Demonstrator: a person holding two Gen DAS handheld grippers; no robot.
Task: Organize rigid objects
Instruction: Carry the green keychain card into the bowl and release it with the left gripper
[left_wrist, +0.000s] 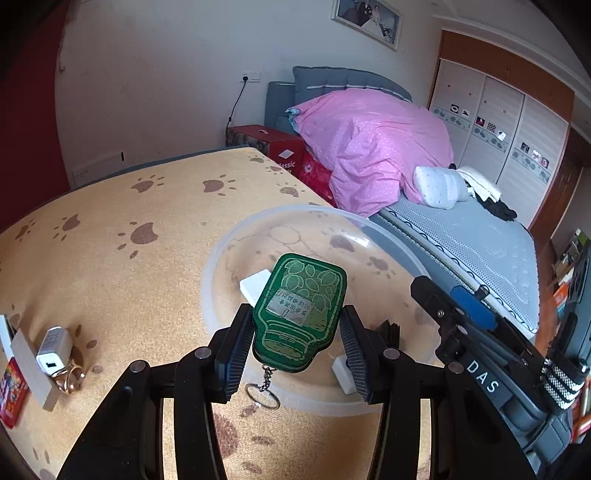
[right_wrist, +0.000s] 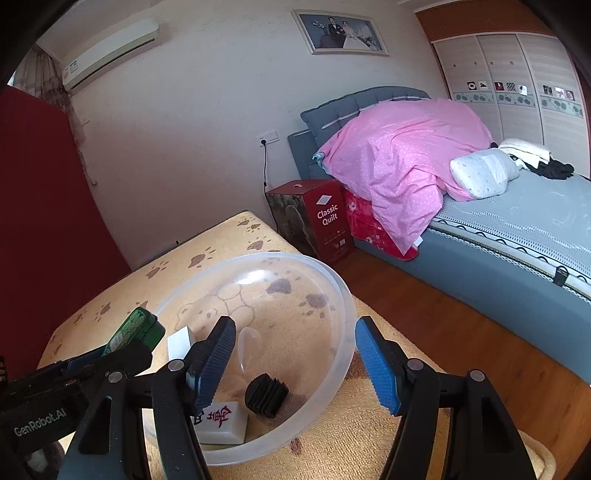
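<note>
My left gripper (left_wrist: 298, 334) is shut on a green key fob (left_wrist: 301, 312) with a chain and ring, holding it above the near rim of a clear plastic bowl (left_wrist: 218, 258). The fob also shows in the right wrist view (right_wrist: 135, 328). My right gripper (right_wrist: 295, 363) is open and empty, held over the bowl (right_wrist: 341, 314). In the bowl lie a white mahjong tile (right_wrist: 221, 424), a black ribbed cap (right_wrist: 266, 394) and a white block (right_wrist: 181, 341).
The bowl stands on a yellow paw-print cloth (left_wrist: 110, 240). A white charger (left_wrist: 53, 350), gold rings (left_wrist: 72, 378) and a small box (left_wrist: 26, 363) lie at the left. A bed with a pink quilt (right_wrist: 402, 158) and red boxes (right_wrist: 321, 218) stand beyond.
</note>
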